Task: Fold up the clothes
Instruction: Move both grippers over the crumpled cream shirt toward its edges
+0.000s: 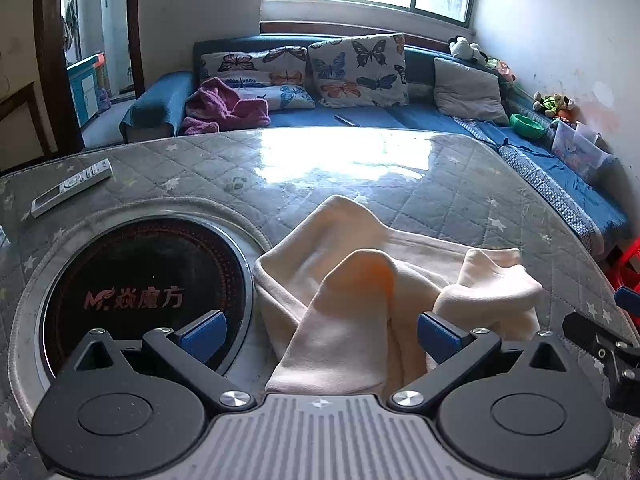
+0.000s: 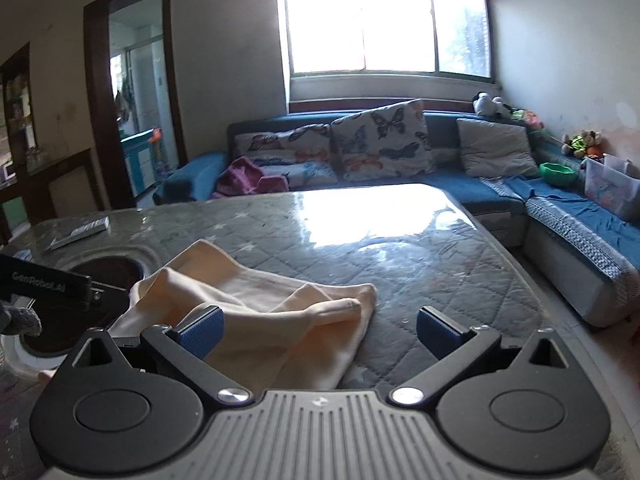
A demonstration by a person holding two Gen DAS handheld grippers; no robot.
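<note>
The desk [image 1: 460,184] is wearing a grey quilted cover under a glossy clear sheet, which is throwing window glare across its far half. A round black cooktop [image 1: 148,296] is sitting recessed in the desk at about 9 o'clock of the left view, its rim touching the cloth's left edge. A grey remote [image 1: 72,186] is lying at 10 o'clock, well apart from the cloth. Beyond the desk a blue sofa [image 1: 400,118] is carrying butterfly cushions [image 1: 358,70], a purple garment [image 1: 224,106] and a green bowl [image 1: 527,125].

The cream cloth [image 1: 360,280] is lying rumpled on the near part of the desk, with raised ridges, two rounded humps and one corner pointing toward 12 o'clock. In the right view the cloth [image 2: 280,320] is sitting at 9 to 10 o'clock, its right edge ending near the middle.

The left tongs [image 1: 322,334] are standing spread, with a fold of cloth rising between the blue pads but not pinched. The right tongs [image 2: 320,330] are also standing spread; the left pad is overlapping the cloth, the right pad is hovering over bare cover. The other tool is showing at each view's side edge.

Open cover is stretching from 12 to 3 o'clock up to the desk's curved far edge.
</note>
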